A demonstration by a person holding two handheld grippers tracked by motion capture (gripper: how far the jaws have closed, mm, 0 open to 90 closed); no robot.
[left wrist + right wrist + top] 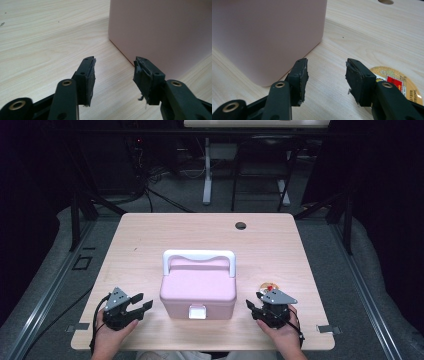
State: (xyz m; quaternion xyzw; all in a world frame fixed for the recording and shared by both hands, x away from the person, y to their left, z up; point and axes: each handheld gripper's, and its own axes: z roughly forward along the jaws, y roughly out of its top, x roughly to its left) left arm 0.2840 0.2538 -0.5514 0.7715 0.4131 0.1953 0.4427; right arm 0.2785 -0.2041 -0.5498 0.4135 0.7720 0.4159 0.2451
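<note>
Your left gripper (138, 306) and right gripper (255, 307) both stand open and empty, flanking the pink box (198, 291) at the table's (150, 232) near middle. A round yellow-labelled lid (398, 81) lies just under your right jaw.

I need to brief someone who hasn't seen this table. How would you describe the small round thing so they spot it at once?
Start at the wooden table and find the pink box with a white handle in its middle. Look just off the box's right side, by the right gripper. The small round item lies flat there, the table's one yellow-gold disc with a red label.
</note>
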